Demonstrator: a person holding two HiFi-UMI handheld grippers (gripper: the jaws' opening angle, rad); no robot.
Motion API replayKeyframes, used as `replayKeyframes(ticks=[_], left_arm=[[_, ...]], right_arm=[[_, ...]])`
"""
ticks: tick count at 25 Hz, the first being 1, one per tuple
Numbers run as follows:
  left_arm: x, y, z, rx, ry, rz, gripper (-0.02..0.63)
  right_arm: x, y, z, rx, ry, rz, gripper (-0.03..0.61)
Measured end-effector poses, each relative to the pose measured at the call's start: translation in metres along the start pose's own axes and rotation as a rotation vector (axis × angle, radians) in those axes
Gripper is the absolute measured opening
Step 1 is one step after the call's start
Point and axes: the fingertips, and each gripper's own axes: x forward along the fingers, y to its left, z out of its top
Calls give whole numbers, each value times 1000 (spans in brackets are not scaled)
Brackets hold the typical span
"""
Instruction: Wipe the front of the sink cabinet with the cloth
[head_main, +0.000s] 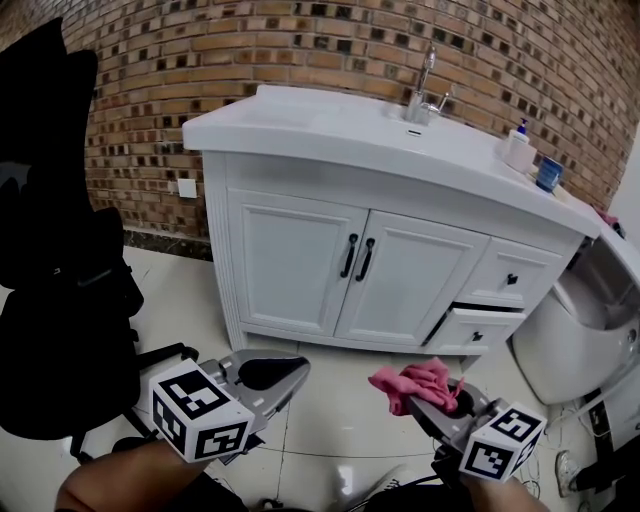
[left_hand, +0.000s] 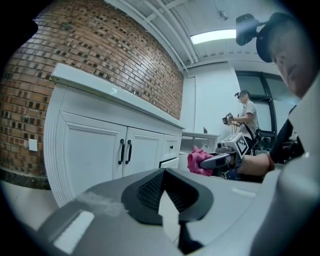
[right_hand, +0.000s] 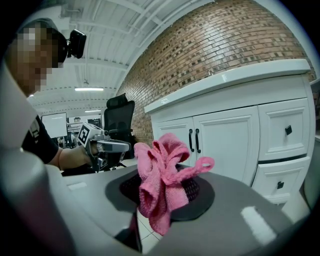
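The white sink cabinet (head_main: 400, 270) stands against the brick wall, with two doors, black handles and two drawers at the right; it also shows in the left gripper view (left_hand: 95, 150) and the right gripper view (right_hand: 230, 135). My right gripper (head_main: 425, 400) is shut on a crumpled pink cloth (head_main: 412, 383), which bunches over its jaws (right_hand: 162, 182). The cloth hangs short of the cabinet front, apart from it. My left gripper (head_main: 290, 375) is held low at the left, shut and empty, its tips meeting (left_hand: 162, 176).
A black office chair (head_main: 60, 250) stands at the left. A white round tub (head_main: 580, 340) sits right of the cabinet. The lower drawer (head_main: 475, 325) is slightly ajar. A tap (head_main: 425, 95), soap bottle (head_main: 518, 148) and blue cup (head_main: 548, 173) stand on top. A person (left_hand: 245, 117) stands far off.
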Motion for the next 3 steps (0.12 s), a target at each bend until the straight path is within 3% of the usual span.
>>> replayKeyframes(ticks=[3], left_arm=[[-2,1,2,0,-6,-1,5]], right_arm=[[2,1,0,8,4,0,124]])
